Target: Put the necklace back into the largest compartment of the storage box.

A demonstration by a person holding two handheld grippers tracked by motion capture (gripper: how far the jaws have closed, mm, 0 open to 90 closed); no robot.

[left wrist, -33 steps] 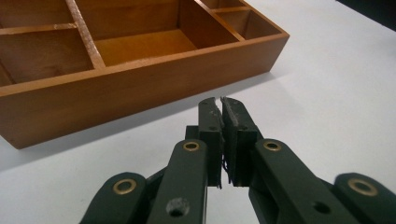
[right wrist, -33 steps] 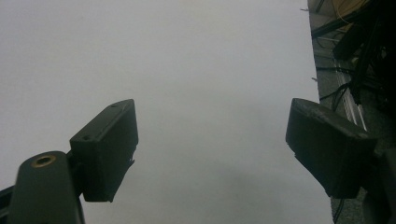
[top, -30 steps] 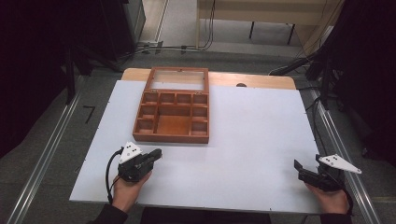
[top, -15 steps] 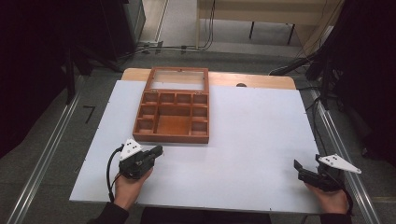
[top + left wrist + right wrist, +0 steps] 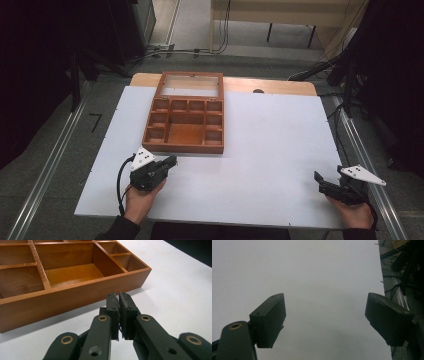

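A brown wooden box [image 5: 185, 122] with several empty compartments lies open on the white table [image 5: 270, 135], its glazed lid [image 5: 190, 84] folded back behind it. My left gripper [image 5: 172, 160] rests near the table's front left, just in front of the box, its jaws shut with nothing between them. In the left gripper view the shut left gripper [image 5: 119, 296] points at the box's front wall [image 5: 62, 301], a short way off it. My right gripper [image 5: 317, 177] lies at the front right edge, jaws wide apart. The right gripper [image 5: 325, 315] stands open over bare white tabletop.
A wooden desk edge [image 5: 280, 86] shows behind the white board. Metal rails [image 5: 50, 165] run along both sides of the table on the grey floor. Cables [image 5: 165, 52] and a pale bench [image 5: 285, 12] lie beyond. The table's right edge [image 5: 384, 290] is close to the right gripper.
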